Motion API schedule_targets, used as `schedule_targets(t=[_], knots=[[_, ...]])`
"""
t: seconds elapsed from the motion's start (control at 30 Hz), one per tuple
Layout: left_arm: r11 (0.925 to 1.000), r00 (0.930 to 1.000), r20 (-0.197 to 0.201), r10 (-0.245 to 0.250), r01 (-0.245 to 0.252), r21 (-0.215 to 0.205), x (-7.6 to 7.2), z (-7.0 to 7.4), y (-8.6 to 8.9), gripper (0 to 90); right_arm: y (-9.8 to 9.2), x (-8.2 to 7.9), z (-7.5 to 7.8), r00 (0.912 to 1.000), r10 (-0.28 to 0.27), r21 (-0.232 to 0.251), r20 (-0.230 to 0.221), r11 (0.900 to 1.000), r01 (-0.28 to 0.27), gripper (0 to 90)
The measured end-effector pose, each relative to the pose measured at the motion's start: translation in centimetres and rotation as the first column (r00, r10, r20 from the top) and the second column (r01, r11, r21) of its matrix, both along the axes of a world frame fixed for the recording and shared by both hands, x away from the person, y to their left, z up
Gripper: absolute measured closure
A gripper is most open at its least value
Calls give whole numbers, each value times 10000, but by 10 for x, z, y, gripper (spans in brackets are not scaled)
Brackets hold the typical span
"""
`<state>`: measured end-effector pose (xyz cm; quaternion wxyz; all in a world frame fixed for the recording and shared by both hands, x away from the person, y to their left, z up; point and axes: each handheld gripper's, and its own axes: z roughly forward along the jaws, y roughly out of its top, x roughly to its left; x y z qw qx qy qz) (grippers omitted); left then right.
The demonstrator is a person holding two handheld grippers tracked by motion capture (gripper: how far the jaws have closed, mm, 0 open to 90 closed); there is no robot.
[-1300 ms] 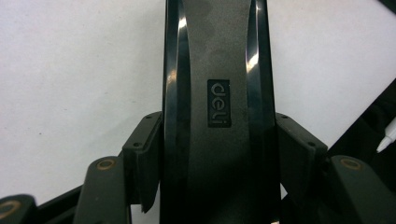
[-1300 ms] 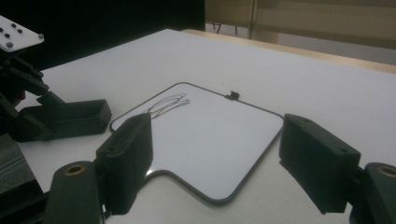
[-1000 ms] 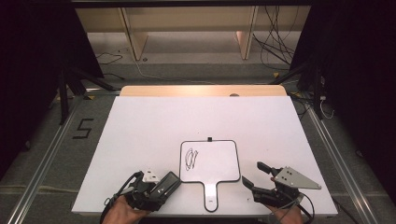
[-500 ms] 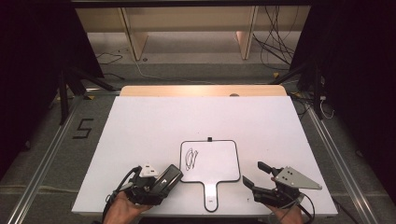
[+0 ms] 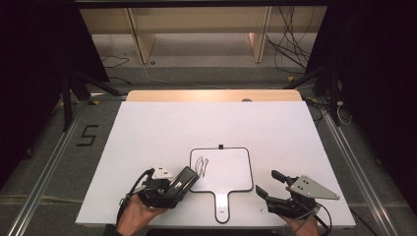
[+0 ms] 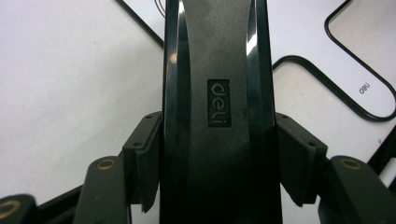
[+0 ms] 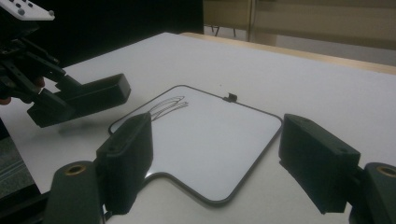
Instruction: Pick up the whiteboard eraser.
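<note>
White table point(image 5: 147, 128): one whiteboard point(image 5: 223, 169), one eraser point(image 5: 183, 181), two grippers.

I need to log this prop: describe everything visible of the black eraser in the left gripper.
The eraser is a long black block with glossy sides and a matte grey top that carries an embossed "deli" mark, plastic by the look. The left gripper clamps it, one pad on each long side. It points toward the near-left corner of the small whiteboard, beside the pen scribble. Whether it touches the board cannot be told.
</note>
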<state>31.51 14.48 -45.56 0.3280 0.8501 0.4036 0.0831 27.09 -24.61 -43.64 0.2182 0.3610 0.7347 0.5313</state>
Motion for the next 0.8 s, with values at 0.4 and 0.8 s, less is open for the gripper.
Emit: schedule_targets(t=[0.4,0.8], knots=[[10000,10000,71,-54,54,-59,10,0,-6,401,0,0,0,10000,2,12,12,10000,-2,270],[9995,9996,184,194,-189,-265,25,3,-11,401,-2,2,-2,10000,-13,63,-44,10000,13,269]])
